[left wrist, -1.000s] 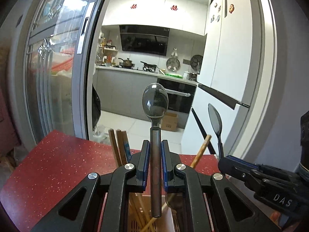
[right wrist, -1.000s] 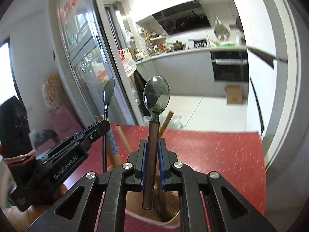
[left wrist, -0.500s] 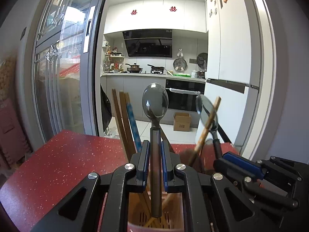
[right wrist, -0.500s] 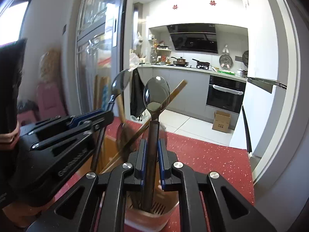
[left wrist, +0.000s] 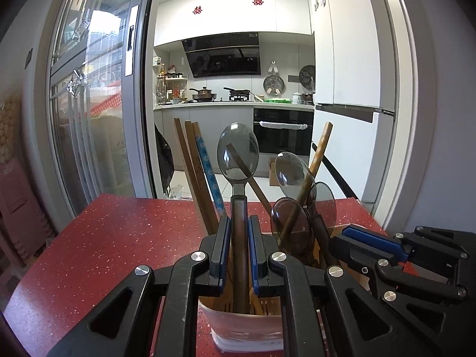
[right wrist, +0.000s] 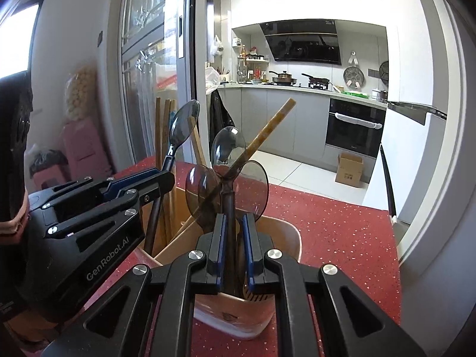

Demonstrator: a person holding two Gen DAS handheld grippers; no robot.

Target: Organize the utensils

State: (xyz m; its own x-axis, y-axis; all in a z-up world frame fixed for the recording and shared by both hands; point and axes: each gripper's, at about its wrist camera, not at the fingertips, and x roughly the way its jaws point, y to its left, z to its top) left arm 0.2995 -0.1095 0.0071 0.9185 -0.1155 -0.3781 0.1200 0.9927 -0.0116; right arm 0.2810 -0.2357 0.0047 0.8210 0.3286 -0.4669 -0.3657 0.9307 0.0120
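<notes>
Lettering reading "GenRobot.AI" runs in pale print along the black body of the left tool [right wrist: 166,175], seen at the near left of the right wrist view. Red double-happiness cutouts [left wrist: 258,1] decorate the far kitchen cabinets. Both tools point level toward the kitchen, side by side over a pink utensil holder [left wrist: 247,327] standing on the red speckled surface [left wrist: 104,238]. The left tool [left wrist: 239,250] is clamped on the handle of an upright dark spoon [left wrist: 238,150], whose lower end sits inside the holder. The right tool [right wrist: 231,247] is clamped on a second spoon [right wrist: 227,147], also upright in the holder. Wooden chopsticks [left wrist: 190,172] and more spoons [left wrist: 290,226] lean inside the holder.
</notes>
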